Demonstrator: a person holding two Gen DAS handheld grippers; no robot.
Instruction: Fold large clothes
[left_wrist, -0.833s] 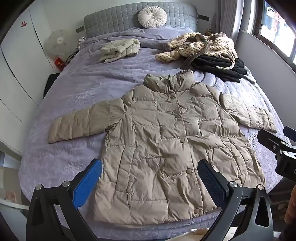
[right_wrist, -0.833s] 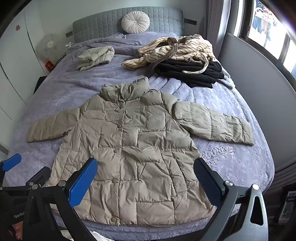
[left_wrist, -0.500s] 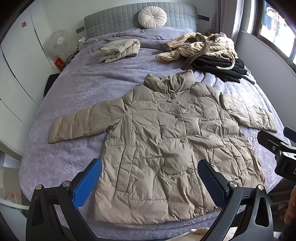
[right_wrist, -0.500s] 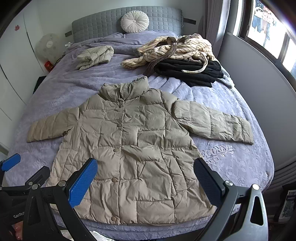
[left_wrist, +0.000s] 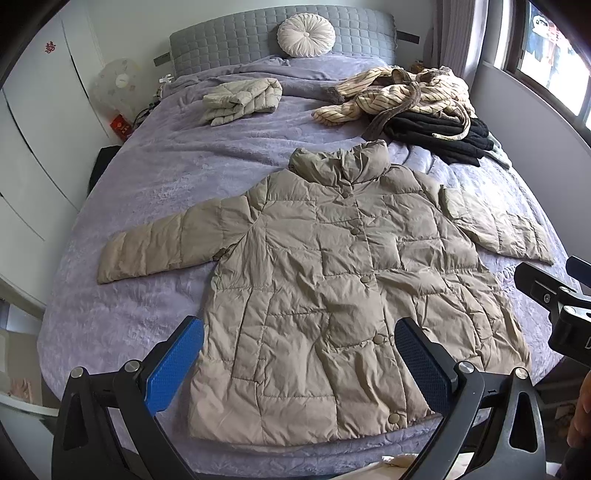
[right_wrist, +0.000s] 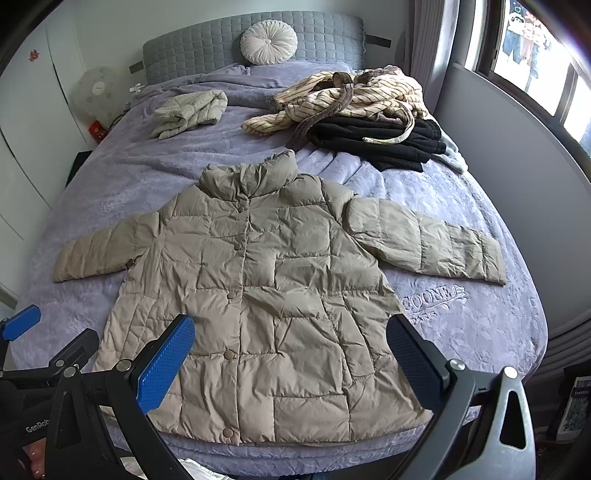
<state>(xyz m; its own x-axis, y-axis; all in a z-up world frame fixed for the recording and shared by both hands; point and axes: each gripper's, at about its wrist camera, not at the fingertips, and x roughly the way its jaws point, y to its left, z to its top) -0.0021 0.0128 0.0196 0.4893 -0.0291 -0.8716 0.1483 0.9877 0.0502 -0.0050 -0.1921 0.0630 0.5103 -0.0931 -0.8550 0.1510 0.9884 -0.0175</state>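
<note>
your left gripper (left_wrist: 299, 354) is released, jaws spread wide, blue pads (left_wrist: 173, 365) clear of any fabric. your right gripper (right_wrist: 290, 354) is the same: wide apart, nothing between the pads. both hover over the foot end of the bed, pointing down at it.

the beige quilted puffer jacket (left_wrist: 332, 288) lies flat, buttoned front up, on the lilac plush bedspread (left_wrist: 166, 173), collar toward the grey quilted headboard (left_wrist: 240, 40), hem at the near edge, both sleeves spread out sideways.

behind it: a folded pale puffer garment (left_wrist: 242, 101) on the left, and on the right a cream striped robe (left_wrist: 399, 96) lying on top of a black garment pile (left_wrist: 436, 136). a round white pleated cushion (left_wrist: 306, 35) leans on the headboard.
</note>
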